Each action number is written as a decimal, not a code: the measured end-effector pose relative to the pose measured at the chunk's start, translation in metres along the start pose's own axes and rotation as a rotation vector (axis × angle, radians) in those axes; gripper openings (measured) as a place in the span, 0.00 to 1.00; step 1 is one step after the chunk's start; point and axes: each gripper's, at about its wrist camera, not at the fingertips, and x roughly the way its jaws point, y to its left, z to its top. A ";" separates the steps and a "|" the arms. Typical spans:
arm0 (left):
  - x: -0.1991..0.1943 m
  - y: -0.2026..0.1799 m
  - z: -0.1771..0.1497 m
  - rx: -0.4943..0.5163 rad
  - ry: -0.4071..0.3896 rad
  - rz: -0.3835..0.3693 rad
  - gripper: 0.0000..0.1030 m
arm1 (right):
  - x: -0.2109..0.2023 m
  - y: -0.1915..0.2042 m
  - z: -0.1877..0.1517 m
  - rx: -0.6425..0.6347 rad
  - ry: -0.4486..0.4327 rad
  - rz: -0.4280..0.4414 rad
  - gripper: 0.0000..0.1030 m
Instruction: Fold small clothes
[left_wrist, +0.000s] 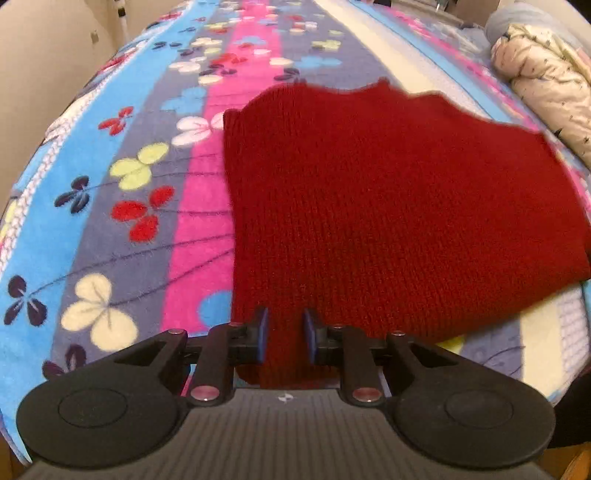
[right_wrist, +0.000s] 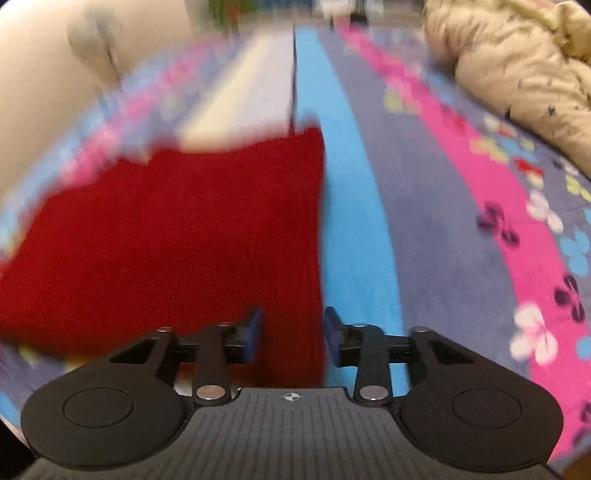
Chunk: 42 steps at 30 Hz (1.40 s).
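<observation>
A dark red knitted garment (left_wrist: 388, 206) is spread above the flowered striped blanket (left_wrist: 122, 206). My left gripper (left_wrist: 285, 338) has its blue pads (left_wrist: 263, 332) around the garment's near left edge, a small gap between them filled with the knit. In the right wrist view the same red garment (right_wrist: 166, 240) fills the left half, blurred by motion. My right gripper (right_wrist: 293, 334) has its pads (right_wrist: 253, 332) around the garment's near right edge, with a wider gap and fabric between them. The garment's far edge looks lifted off the blanket.
The striped fleece blanket (right_wrist: 461, 206) covers a bed. A cream quilted jacket (left_wrist: 546, 85) lies at the back right; it also shows in the right wrist view (right_wrist: 517, 62). A beige wall (left_wrist: 44, 55) is at the left.
</observation>
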 end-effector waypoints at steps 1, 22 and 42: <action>-0.002 -0.002 0.001 0.012 -0.015 0.005 0.23 | 0.011 0.000 -0.004 -0.008 0.056 -0.030 0.48; -0.036 0.028 0.022 -0.179 -0.220 0.161 0.55 | -0.023 0.009 -0.003 -0.010 -0.188 -0.119 0.56; -0.090 0.043 0.009 -0.197 -0.416 0.285 0.79 | -0.049 0.116 -0.030 -0.083 -0.366 -0.102 0.55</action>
